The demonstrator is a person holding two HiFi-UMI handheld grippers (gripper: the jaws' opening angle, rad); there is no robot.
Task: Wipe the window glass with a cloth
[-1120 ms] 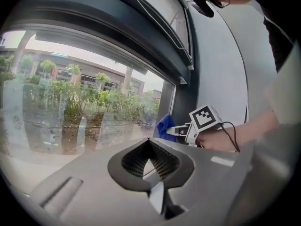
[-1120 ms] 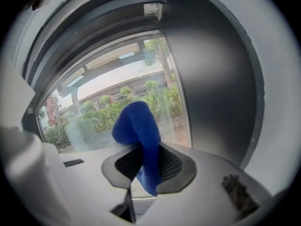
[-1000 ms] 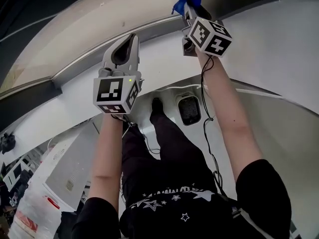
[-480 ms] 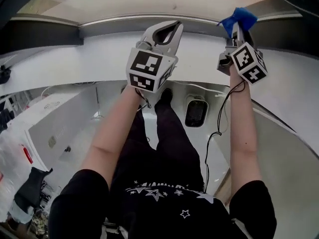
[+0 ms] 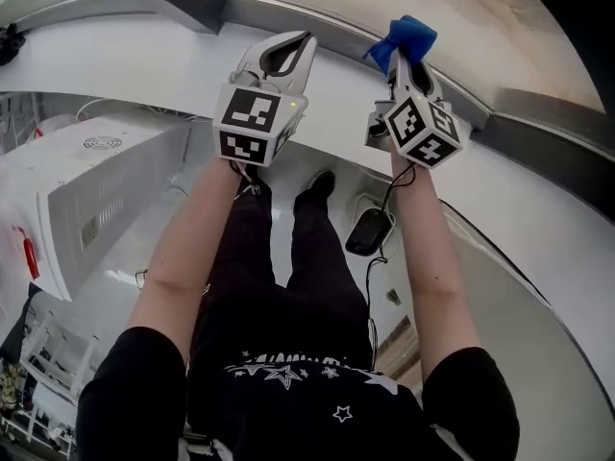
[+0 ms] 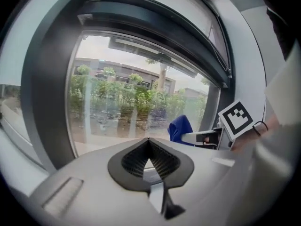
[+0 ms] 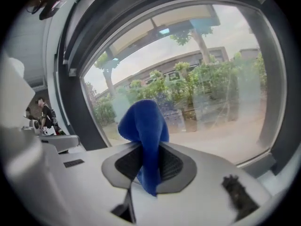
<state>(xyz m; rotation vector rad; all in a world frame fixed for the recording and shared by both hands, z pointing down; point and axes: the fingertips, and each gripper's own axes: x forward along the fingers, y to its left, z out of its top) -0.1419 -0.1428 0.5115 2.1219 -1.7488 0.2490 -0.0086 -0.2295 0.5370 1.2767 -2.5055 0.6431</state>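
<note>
No text, label or number can be read.

The white floor (image 5: 282,248) carries a black device (image 5: 369,231) with its cable — and, leftward, a white vented unit (image 5: 86,200).

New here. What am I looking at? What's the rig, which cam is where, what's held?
No robot: a person holds a two-jaw gripper in each hand, each carrying a marker cube. The head view comes from a camera on the person's head, looking steeply down. The other two views ride on the grippers and look along their jaws at the window glass. The left gripper is shut and empty. The right gripper is shut on a blue cloth, raised near the glass; whether it touches can't be told.
</note>
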